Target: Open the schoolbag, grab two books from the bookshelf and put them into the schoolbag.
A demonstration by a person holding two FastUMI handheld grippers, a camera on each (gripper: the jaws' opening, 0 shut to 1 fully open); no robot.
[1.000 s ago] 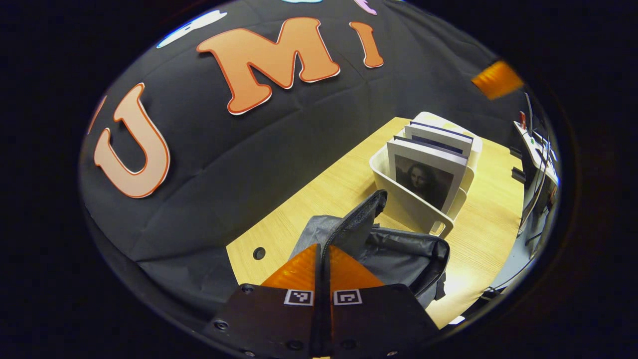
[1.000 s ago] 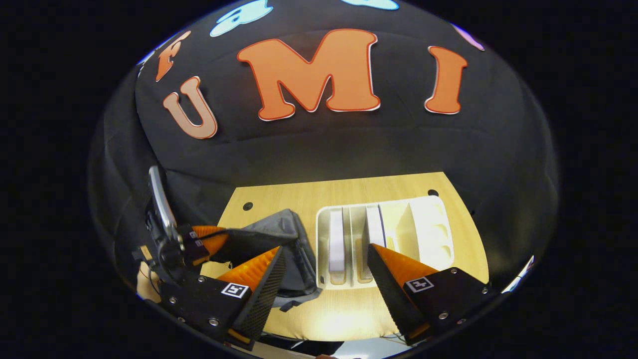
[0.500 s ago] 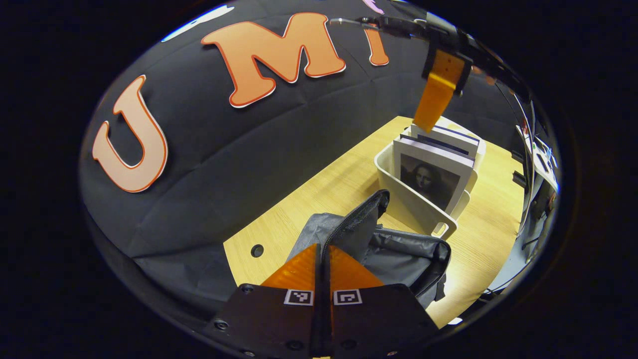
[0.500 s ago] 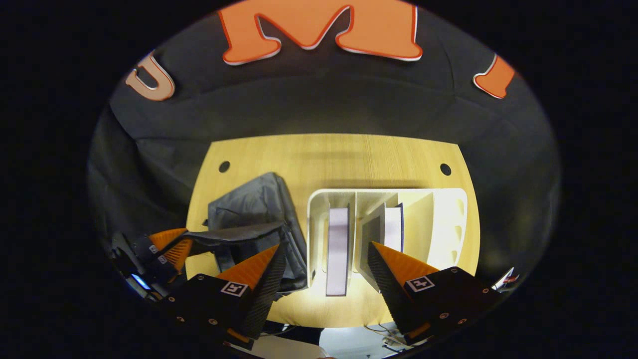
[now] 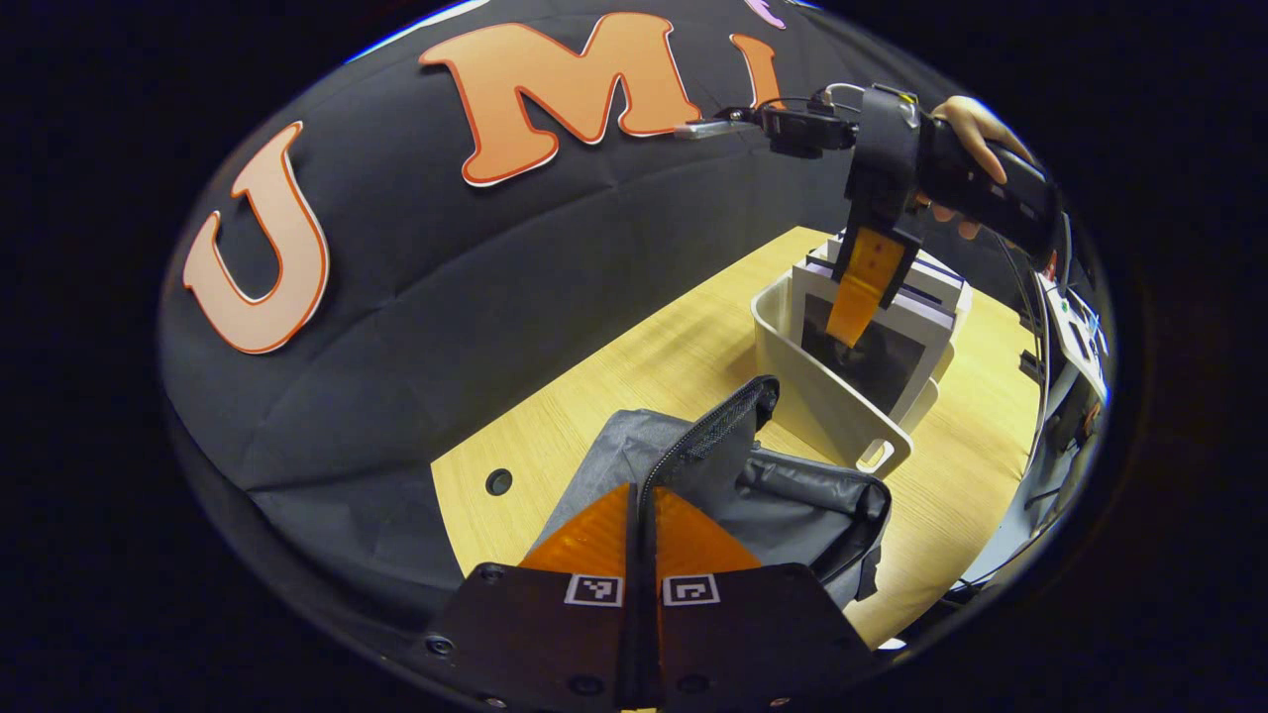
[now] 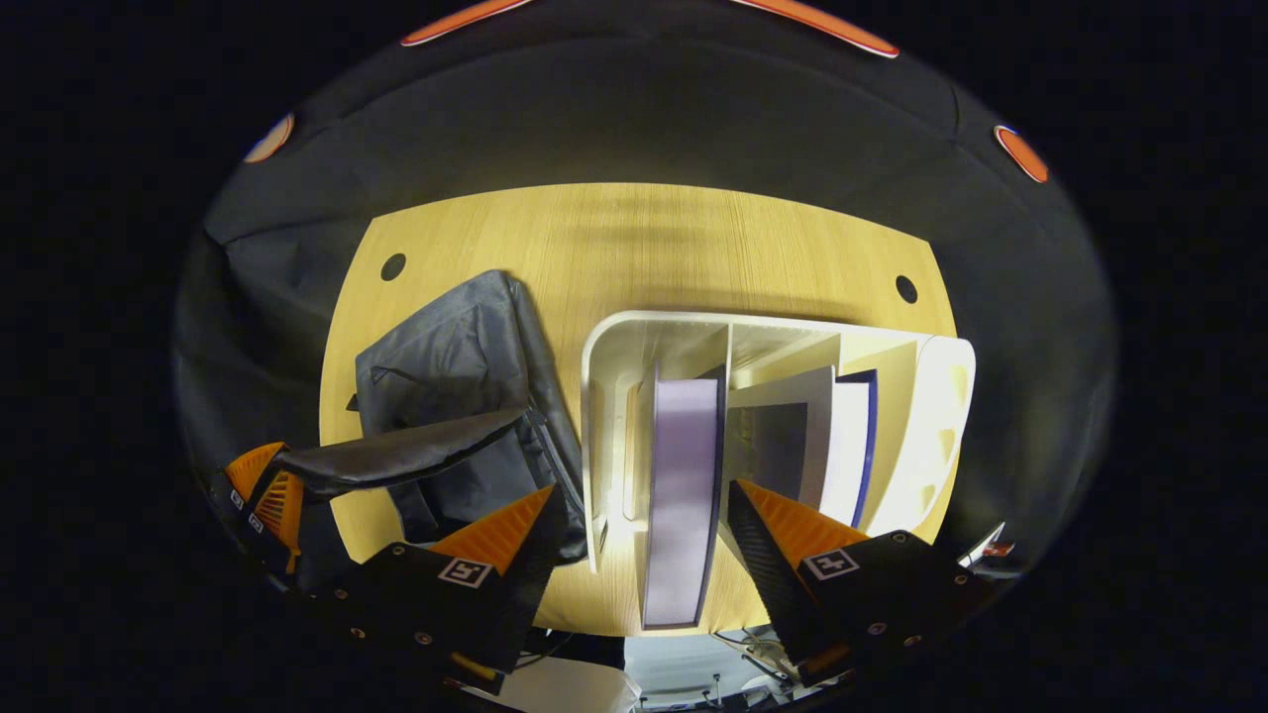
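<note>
**Hand-held gripper pinches the schoolbag flap while the other hangs wide over the books**

Left hand-held gripper point(image 5: 644, 505) sits at the bottom centre of the left gripper view, its two fingers pressed together on the edge of the schoolbag flap point(image 5: 723, 436). The grey schoolbag point(image 6: 456, 366) lies at the left of the counter point(image 6: 634, 248) in the right gripper view, with the flap drawn out toward the lower left of the frame, where that same gripper pinches it.

Just beside the schoolbag, toward the centre, stands the white bookshelf point(image 6: 604, 396). A book with a pale purple spine point(image 6: 682, 495) stands in its left slot, and a second book point(image 6: 847, 446) leans in the slot to the right.

Right hand-held gripper point(image 6: 644, 520) has its fingers spread wide at the bottom of the right gripper view, one on each side of the purple-spined book, not touching it. In the upper right of the left gripper view, a hand point(image 5: 966, 124) holds this gripper above the bookshelf, pointing down.
</note>
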